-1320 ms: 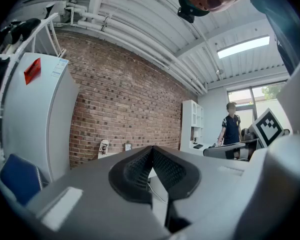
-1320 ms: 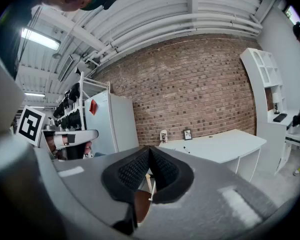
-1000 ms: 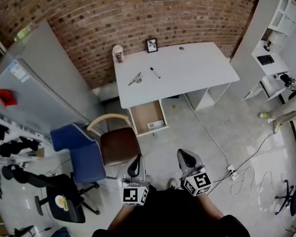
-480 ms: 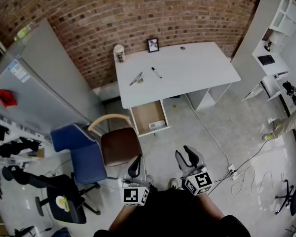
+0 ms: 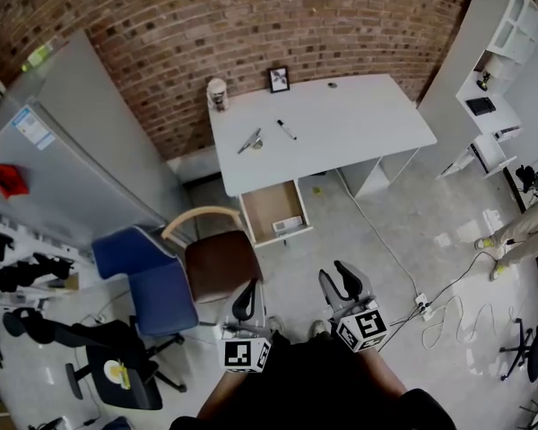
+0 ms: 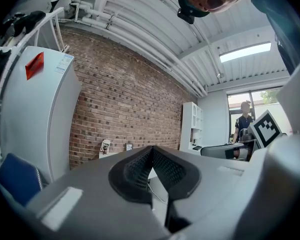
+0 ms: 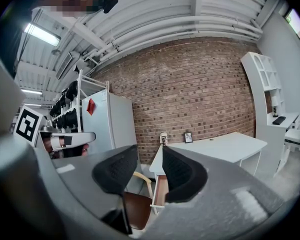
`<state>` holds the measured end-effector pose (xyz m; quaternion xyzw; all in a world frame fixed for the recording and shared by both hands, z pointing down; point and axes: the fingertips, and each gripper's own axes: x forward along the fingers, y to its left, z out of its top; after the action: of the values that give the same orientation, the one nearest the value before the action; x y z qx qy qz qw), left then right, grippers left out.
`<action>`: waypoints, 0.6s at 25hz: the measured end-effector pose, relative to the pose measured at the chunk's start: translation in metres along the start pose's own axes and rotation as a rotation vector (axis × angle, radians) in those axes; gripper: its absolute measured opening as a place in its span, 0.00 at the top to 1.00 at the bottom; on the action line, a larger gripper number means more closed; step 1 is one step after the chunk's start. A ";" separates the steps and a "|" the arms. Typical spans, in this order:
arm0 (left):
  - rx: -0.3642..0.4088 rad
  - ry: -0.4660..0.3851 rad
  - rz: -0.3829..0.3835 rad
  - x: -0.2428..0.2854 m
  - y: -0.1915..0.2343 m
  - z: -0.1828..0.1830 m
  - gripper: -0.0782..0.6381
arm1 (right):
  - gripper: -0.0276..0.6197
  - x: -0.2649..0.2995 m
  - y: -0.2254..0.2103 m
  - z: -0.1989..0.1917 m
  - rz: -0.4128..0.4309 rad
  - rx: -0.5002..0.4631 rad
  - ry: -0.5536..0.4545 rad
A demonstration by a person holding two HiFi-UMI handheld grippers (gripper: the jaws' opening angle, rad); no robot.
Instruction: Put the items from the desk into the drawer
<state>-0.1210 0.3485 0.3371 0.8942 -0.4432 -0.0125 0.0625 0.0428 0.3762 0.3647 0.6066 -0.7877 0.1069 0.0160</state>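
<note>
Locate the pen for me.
In the head view the pen lies on the white desk, left part, right of the metal tool, below the picture frame.

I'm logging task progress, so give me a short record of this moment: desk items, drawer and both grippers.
desk: white, against the brick wall
on desk: pen, metal tool, cup, frame
drawer: pulled open below the desk, small white box inside
left gripper: jaws shut, nothing held
right gripper: jaws have just been opening, nothing between them
position: both grippers well short of the desk, near the brown chair
progress: no desk item picked up
</note>
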 end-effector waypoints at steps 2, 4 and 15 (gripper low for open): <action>-0.002 0.006 -0.010 -0.002 0.009 -0.001 0.86 | 0.71 0.004 0.007 0.000 -0.010 0.002 0.000; -0.007 0.008 -0.020 -0.005 0.017 -0.002 0.86 | 0.71 0.009 0.014 -0.001 -0.019 0.002 -0.001; -0.010 0.022 -0.052 0.007 0.041 -0.010 0.86 | 0.71 0.039 0.022 -0.005 -0.035 0.010 -0.001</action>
<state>-0.1483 0.3197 0.3527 0.9052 -0.4189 -0.0063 0.0715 0.0106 0.3450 0.3726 0.6204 -0.7763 0.1104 0.0143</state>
